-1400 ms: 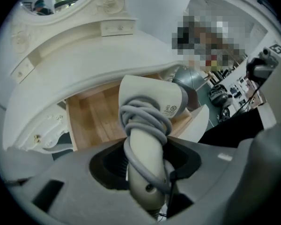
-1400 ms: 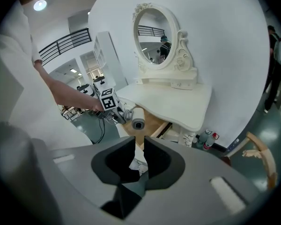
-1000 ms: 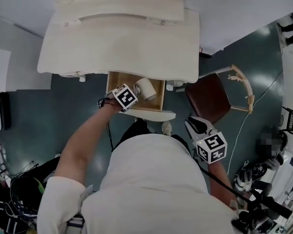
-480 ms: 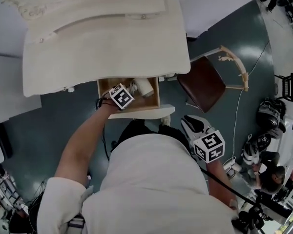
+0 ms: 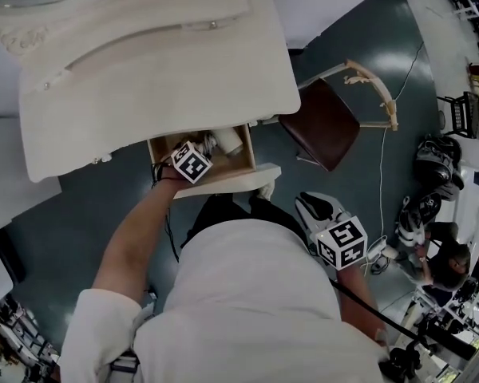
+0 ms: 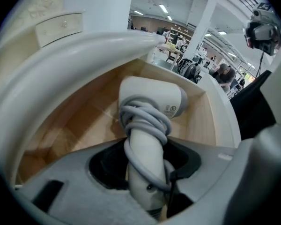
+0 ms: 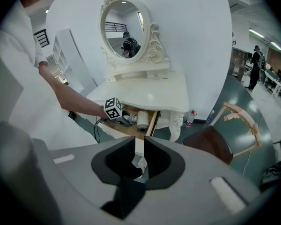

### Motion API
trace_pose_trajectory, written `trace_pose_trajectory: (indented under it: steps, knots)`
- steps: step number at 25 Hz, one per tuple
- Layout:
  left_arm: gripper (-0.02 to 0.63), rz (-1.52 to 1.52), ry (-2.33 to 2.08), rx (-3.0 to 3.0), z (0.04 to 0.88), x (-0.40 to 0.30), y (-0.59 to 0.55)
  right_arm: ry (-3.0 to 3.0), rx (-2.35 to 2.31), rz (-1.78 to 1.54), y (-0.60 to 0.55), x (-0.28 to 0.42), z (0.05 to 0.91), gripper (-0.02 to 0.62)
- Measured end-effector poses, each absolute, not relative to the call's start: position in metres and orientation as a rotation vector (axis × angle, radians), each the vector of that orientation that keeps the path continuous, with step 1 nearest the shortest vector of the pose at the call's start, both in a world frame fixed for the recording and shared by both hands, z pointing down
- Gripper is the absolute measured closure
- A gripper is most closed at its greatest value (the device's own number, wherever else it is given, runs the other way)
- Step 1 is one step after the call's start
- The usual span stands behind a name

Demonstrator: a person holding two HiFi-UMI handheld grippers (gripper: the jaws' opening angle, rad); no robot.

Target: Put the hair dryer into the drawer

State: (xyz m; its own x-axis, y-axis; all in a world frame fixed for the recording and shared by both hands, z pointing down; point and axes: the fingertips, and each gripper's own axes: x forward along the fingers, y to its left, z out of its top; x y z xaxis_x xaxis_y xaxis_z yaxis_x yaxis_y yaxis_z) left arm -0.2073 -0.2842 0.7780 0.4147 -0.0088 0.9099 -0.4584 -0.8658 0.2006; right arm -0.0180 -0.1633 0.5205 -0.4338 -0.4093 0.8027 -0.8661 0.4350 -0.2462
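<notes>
- Left gripper view: the left gripper [image 6: 147,184] is seen clenched on the handle of the white plastic hair dryer [image 6: 152,102], round which a grey cord is wound.
- The hair dryer's barrel is held inside the open light-wood drawer [image 6: 79,123], above its floor; whether it touches the floor cannot be told.
- Head view: the drawer [image 5: 223,180] is seen pulled out from under the top of the white carved dressing table [image 5: 144,70], with the left gripper [image 5: 201,152] reached into it.
- The right gripper [image 5: 310,203] is held back near the person's body, well apart from the drawer.
- Right gripper view: the right gripper [image 7: 139,154] is seen empty, its jaws parted by a narrow slit only.
- A brown-seated wooden chair [image 5: 327,130] stands just beside the table.
</notes>
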Motion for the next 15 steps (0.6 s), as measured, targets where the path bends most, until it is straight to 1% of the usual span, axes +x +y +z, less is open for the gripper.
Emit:
trace_pose_trajectory:
  steps: [10, 12, 15]
  knots:
    - [0.391, 1.467, -0.385, 2.259, 0.788, -0.207, -0.283, -2.013, 1.058, 0.888, -0.162, -0.023, 0.520, 0.534]
    - [0.357, 1.489, -0.370, 2.257, 0.790, -0.206, -0.280, -2.015, 1.046, 0.887, -0.163, -0.024, 0.520, 0.534]
    - [0.323, 1.488, -0.380, 2.262, 0.788, -0.206, -0.283, -2.021, 1.032, 0.880, -0.165, -0.026, 0.520, 0.532]
